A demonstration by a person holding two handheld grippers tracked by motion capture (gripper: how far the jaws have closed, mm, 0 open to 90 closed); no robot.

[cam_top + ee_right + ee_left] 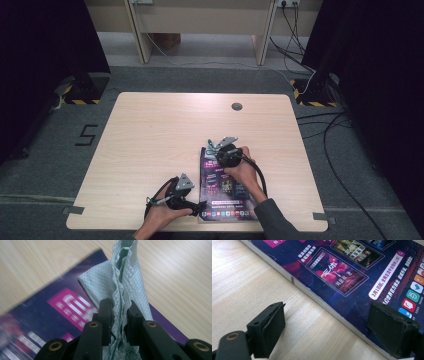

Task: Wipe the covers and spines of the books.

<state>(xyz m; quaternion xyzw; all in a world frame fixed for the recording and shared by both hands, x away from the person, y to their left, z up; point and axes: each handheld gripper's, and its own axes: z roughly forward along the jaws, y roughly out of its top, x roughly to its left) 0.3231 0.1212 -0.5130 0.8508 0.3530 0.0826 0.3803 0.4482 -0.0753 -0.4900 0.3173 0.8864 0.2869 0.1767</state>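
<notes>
Wooden surface [150, 130] carries our magazine [352, 277] — right gripper [117, 312] fingers clenched on a pale cloth [120, 277], left gripper [327, 325] fingers released, straddling the magazine's edge.

Bare table [150, 130] beyond magazine [225, 195]

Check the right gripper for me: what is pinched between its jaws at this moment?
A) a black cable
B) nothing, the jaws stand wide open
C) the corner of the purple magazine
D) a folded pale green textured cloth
D: in the right gripper view the right gripper has its jaws closed on a folded pale green cloth, which hangs above the purple magazine on the table.
</notes>
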